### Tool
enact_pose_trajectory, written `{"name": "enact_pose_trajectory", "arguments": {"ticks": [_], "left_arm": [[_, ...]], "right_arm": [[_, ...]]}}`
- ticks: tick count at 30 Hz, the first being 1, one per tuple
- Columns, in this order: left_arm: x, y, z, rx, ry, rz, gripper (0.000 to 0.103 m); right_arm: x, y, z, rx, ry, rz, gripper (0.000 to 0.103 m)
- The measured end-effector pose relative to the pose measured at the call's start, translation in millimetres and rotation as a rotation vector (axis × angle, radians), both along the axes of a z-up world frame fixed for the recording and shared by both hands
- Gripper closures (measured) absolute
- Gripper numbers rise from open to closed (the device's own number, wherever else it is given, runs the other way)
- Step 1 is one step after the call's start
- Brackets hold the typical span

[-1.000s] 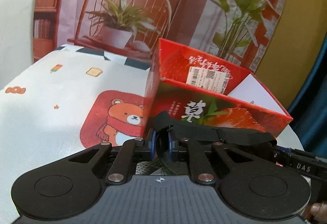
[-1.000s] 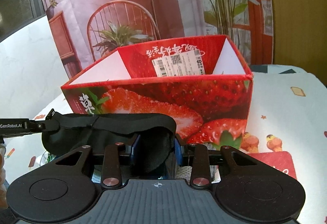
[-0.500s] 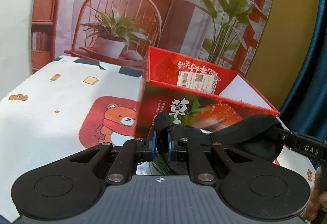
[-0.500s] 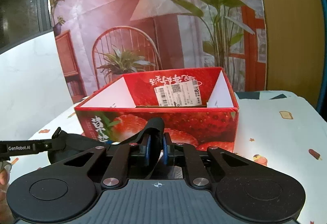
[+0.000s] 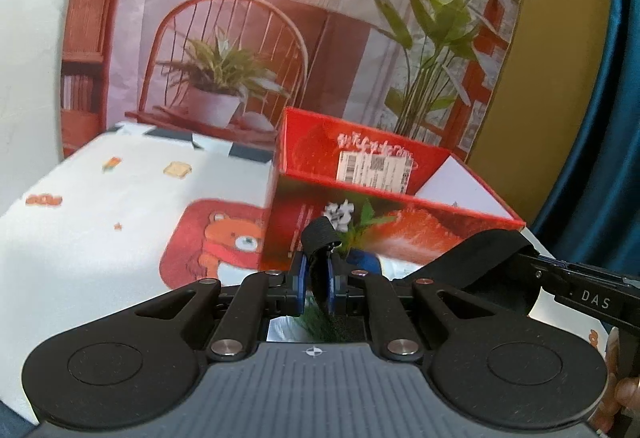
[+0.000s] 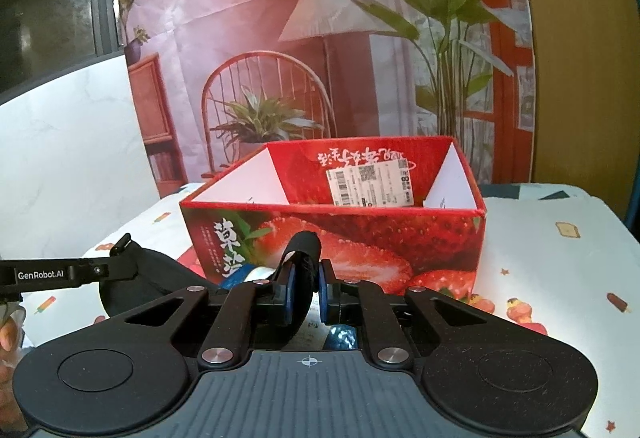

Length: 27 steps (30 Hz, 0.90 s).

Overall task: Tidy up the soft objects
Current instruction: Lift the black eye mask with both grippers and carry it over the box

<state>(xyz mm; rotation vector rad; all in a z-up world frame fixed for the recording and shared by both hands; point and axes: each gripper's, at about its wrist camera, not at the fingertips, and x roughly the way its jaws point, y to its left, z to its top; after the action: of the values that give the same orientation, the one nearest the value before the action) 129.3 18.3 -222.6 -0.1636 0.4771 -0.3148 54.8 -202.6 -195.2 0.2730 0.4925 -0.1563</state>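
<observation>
While both grippers pinch the same black fabric piece [image 5: 486, 258] (an eye mask or a padded strap, I can't tell which), it hangs stretched between them, just in front of the red strawberry box [image 6: 332, 234]. The left gripper [image 5: 316, 280] has its blue pads closed on a strap end that loops up at the centre of its view, and the broad dark part runs off to the lower right of that frame, where the other tool's finger comes in. The right gripper [image 6: 306, 292] is likewise clamped on a folded bit of the black cloth at the centre of its view, the rest trailing to the lower left. So the long axis lies across, from hand to hand, roughly along the box's near wall. The box's open top sits beyond and above both pairs of fingertips, so my guess is the piece must be carried up and forward over that wall; neither hand looks clearly nearer.
</observation>
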Motion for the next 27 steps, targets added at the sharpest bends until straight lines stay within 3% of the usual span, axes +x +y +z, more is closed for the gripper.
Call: {"name": "enact_pose_trajectory", "arguments": {"ticks": [5,12,18,21,27], "left_arm": [[8.4,5.7,49.1,0.018,-0.161,-0.032,0.093],[48.7,-24.1,96.0,0.091,-0.301,-0.099,0.093],[116.0,-62.4,88.5,0.134,-0.212,-0.071,0.093],[143.2,-80.9,73.3,0.199,-0.153,-0.015,0.093],[172.1,-96.2,52.6,0.279,-0.083,-0.028,0.093]], "right_arm": [[7.2,-9.3,18.5,0.012,-0.037,0.006,0.092],[44.4,-35.4,67.7,-0.013,-0.121,0.006,0.092],[96.2,-53.0,74.6,-0.089,-0.101,0.001,0.093],[127.5,-60.9,60.4,-0.058,-0.056,-0.029,0.093],[159.1,-69.6,23.1,-0.09,0.046,-0.068,0.094]]}}
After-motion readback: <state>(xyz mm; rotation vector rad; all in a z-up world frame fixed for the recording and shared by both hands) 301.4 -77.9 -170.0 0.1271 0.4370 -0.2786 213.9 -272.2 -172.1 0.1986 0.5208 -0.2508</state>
